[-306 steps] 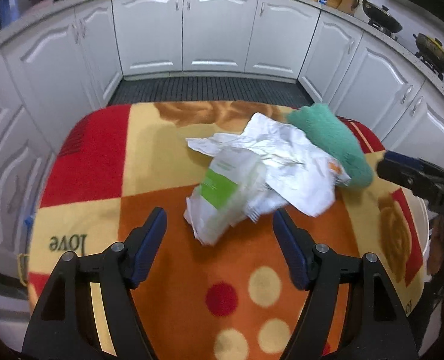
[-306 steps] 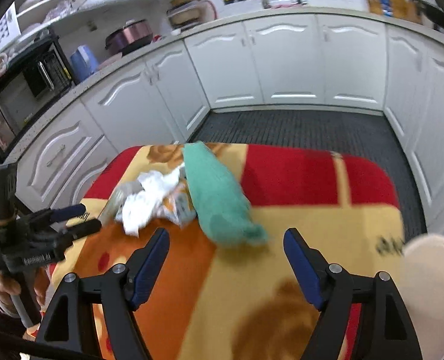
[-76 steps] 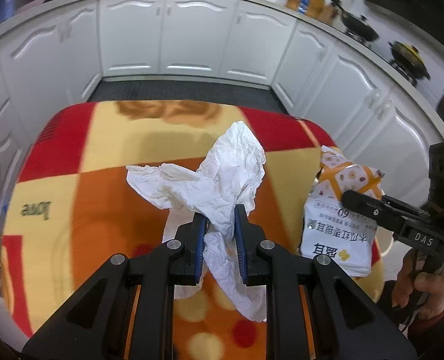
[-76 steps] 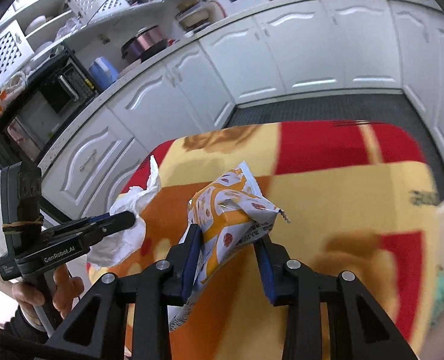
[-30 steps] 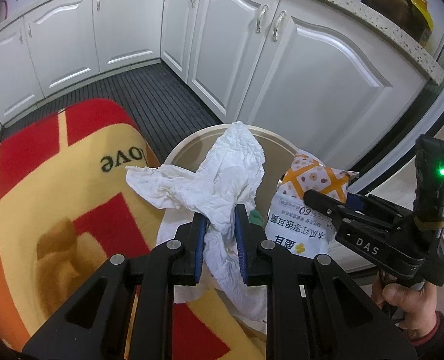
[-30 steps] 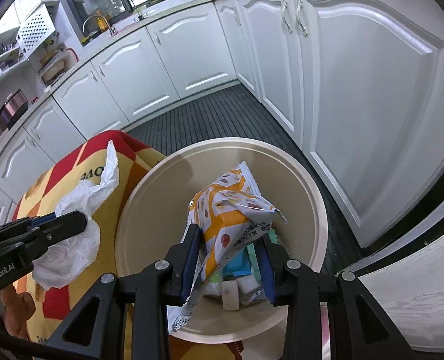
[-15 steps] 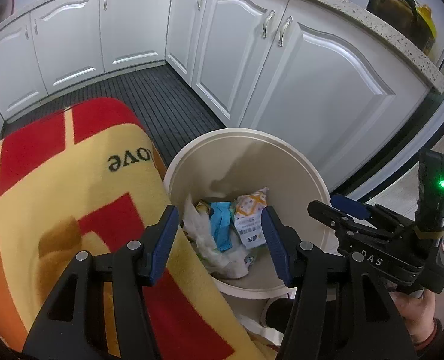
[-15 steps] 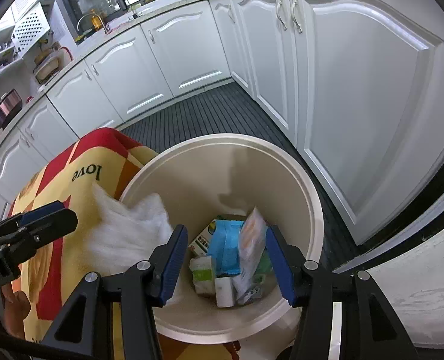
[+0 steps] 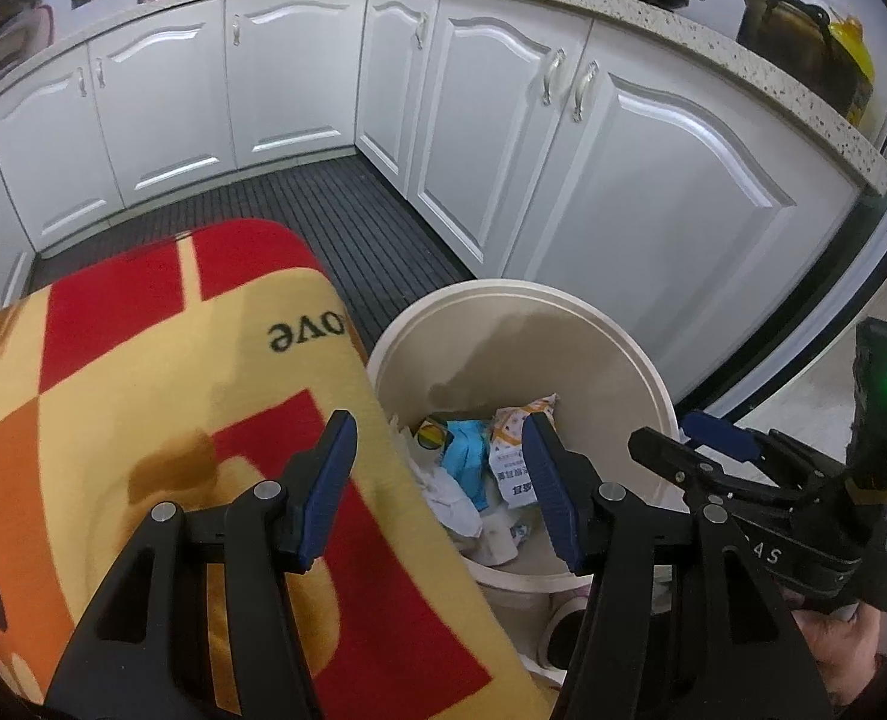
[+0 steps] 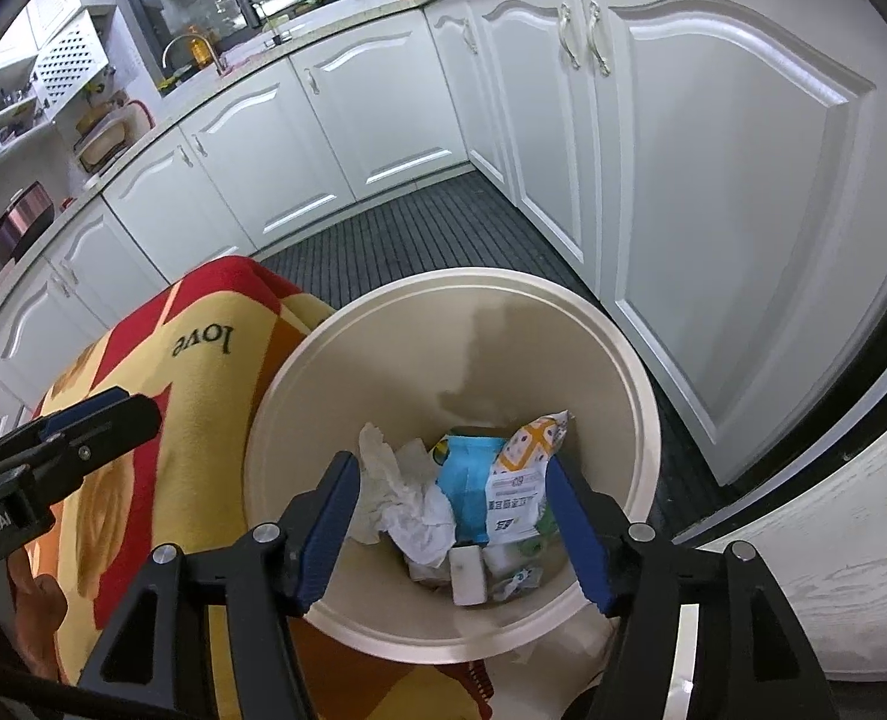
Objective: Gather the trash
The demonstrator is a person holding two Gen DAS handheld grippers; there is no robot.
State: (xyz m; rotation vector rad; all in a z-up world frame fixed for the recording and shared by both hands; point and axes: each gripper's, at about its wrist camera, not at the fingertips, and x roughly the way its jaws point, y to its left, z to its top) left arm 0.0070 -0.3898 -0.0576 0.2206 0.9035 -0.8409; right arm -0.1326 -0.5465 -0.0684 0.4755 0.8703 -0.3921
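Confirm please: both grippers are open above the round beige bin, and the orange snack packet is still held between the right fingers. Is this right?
Not quite. The orange snack packet is not held: in the right wrist view it lies inside the round beige bin, and nothing is between the open right gripper fingers. The left gripper is also open.

bin (image 10: 635, 384): cream | blanket (image 9: 143, 384): red-yellow-orange checks | cabinets (image 9: 299, 84): white

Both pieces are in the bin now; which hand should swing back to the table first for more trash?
Left, probably. The left gripper hangs open over the blanket-covered table edge, while the right gripper, also empty, sits over the bin.
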